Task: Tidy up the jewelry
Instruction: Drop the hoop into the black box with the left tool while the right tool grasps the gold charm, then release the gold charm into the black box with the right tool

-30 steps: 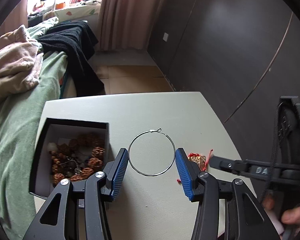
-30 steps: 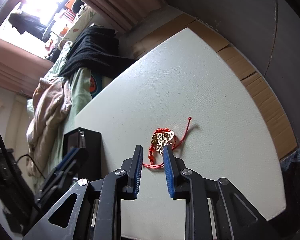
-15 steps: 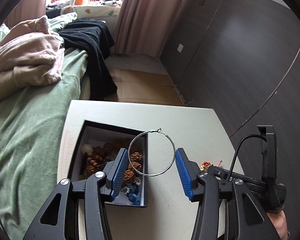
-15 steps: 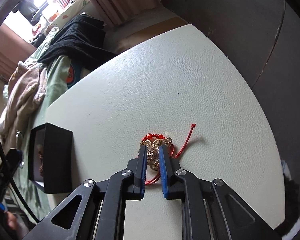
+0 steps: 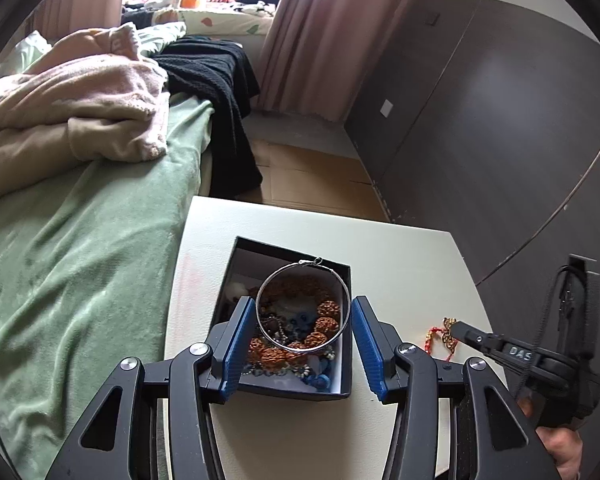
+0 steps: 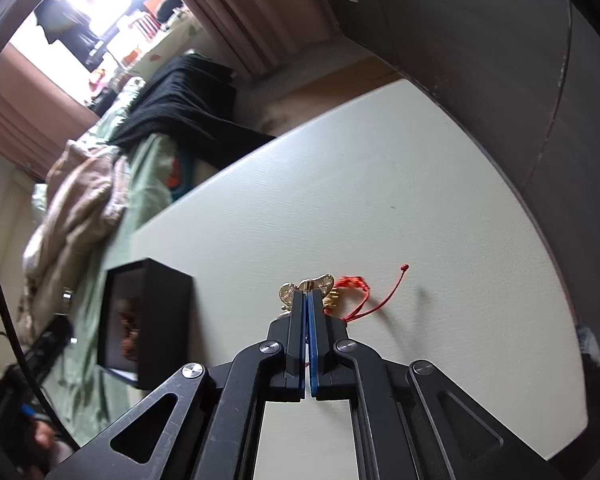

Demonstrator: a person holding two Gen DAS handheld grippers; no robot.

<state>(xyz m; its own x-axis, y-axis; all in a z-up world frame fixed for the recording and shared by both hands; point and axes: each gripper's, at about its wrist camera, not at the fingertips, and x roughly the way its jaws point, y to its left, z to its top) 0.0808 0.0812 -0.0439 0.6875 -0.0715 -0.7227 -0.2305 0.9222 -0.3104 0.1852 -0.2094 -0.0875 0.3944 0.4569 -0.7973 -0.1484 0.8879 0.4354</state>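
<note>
My left gripper (image 5: 303, 314) holds a large thin silver hoop (image 5: 270, 285) between its blue pads, right above the open black jewelry box (image 5: 292, 251). The box is full of brown beads and blue pieces. My right gripper (image 6: 308, 296) is shut on a gold butterfly charm (image 6: 287, 291) with a red cord bracelet (image 6: 380, 300), lifted slightly off the white table (image 6: 360, 184). The right gripper also shows in the left wrist view (image 5: 458, 326), right of the box, with the charm (image 5: 446, 334) at its tip. The box shows in the right wrist view (image 6: 168, 312) at left.
The white table (image 5: 400, 256) stands between a bed with a green cover (image 5: 80, 248), pink blanket and black cloth on the left, and a dark panelled wall (image 5: 480, 120) on the right. Cardboard covers the floor (image 5: 308, 176) beyond the table.
My left gripper carried the hoop leftward from above the bare table to above the box. My right gripper closed on the butterfly charm and raised it a little.
</note>
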